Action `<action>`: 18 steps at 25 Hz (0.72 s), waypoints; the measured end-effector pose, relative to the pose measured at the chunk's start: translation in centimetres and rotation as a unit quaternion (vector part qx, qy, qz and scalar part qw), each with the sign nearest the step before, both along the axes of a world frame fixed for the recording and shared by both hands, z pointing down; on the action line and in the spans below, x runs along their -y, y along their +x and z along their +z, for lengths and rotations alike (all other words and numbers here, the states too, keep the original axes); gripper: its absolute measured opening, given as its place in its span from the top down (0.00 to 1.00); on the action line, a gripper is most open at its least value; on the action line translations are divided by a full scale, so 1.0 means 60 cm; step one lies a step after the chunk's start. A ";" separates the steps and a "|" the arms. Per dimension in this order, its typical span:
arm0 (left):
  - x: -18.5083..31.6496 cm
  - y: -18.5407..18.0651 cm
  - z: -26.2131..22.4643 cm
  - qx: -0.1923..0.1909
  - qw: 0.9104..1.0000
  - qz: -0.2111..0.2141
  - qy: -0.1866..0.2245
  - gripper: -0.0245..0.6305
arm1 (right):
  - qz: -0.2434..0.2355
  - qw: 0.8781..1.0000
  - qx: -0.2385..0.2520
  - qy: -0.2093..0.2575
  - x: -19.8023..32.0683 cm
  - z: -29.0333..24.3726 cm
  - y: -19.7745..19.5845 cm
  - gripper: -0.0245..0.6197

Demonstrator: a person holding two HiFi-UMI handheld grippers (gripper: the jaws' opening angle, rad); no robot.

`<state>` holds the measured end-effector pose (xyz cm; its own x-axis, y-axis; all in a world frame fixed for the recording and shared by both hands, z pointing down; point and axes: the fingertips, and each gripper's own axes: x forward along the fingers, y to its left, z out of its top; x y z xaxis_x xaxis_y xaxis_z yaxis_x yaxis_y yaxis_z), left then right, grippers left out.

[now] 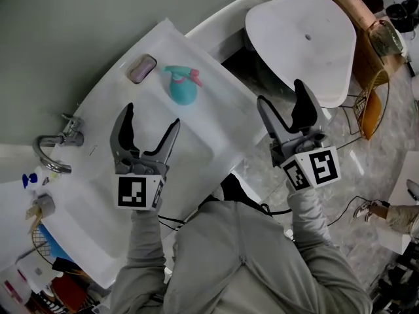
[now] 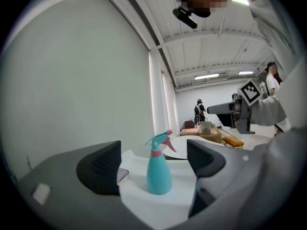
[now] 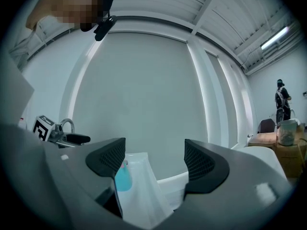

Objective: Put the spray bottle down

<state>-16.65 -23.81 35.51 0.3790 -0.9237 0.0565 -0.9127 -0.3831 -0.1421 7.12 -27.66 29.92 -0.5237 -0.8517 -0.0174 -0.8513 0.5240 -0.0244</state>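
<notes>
The spray bottle (image 1: 182, 87) stands upright on the white bench (image 1: 196, 146), upper centre of the head view, clear of the left gripper (image 1: 152, 115) and right gripper (image 1: 281, 93), both with fingers spread and empty, so the task looks done

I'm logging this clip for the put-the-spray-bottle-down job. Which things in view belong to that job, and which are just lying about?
Belongs to the job:
spray bottle, standing upright on the white sink top
left gripper, open, empty
right gripper, open, empty

Just lying about:
pinkish block beside the bottle
tap
round white table
</notes>
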 end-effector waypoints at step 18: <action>-0.136 -0.102 -0.068 0.003 0.997 -0.079 0.015 0.27 | -0.003 1.000 -0.026 0.016 -0.068 -0.026 -0.030 0.39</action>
<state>-22.79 -15.64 31.41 0.2288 -0.9730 0.0302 -0.9603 -0.2307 -0.1567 5.29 -23.59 28.37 -0.5293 -0.8482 -0.0176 -0.8481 0.5285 0.0368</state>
